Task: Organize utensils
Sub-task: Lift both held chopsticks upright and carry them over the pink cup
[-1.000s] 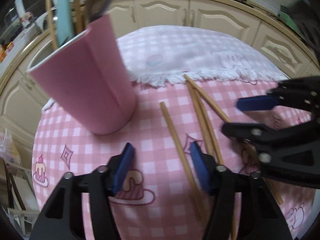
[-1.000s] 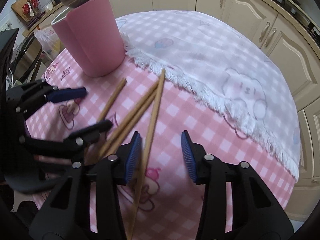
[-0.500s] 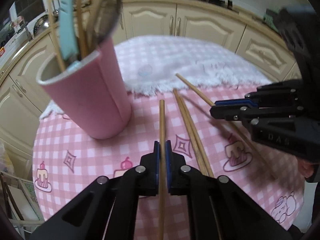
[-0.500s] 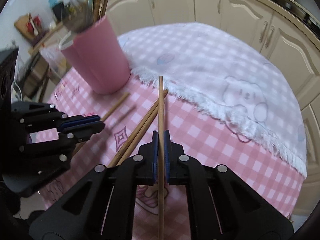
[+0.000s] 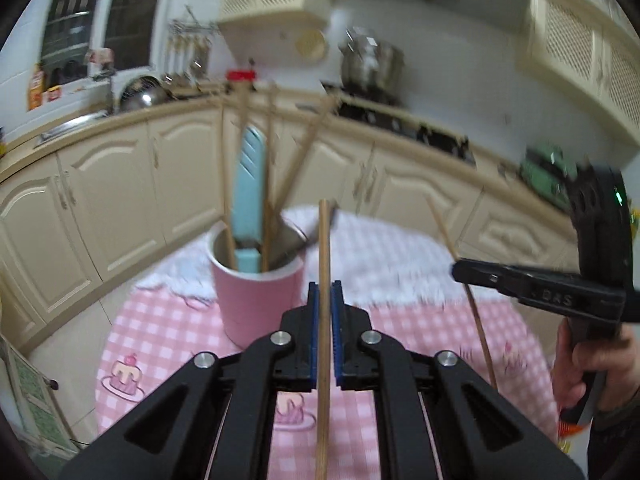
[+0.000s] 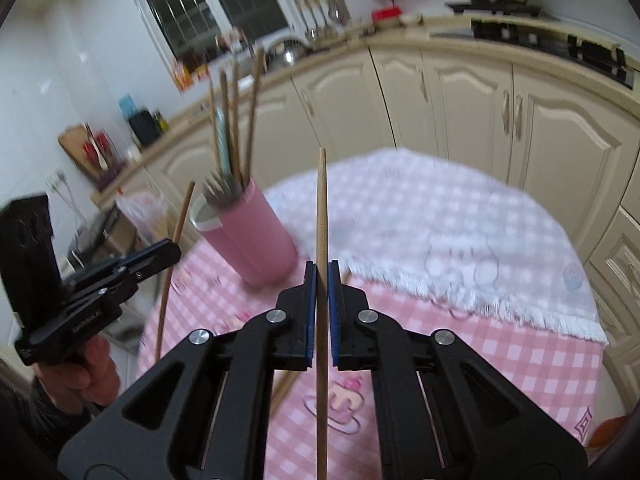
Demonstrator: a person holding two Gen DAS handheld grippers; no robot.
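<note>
My left gripper is shut on a wooden chopstick, lifted off the table and pointing forward just right of the pink utensil cup. The cup holds several chopsticks, a light blue handle and a metal utensil. My right gripper is shut on another wooden chopstick, also raised; the cup stands ahead to its left. Each gripper shows in the other's view, the right one and the left one, each with its chopstick.
The round table has a pink checked cloth with a white fringed cloth over its far half. Another chopstick lies under my right gripper. Cream kitchen cabinets curve around behind the table.
Both grippers closed on a chopstick each, then lifted them off the table and tilted up. The view now shows the kitchen behind.
</note>
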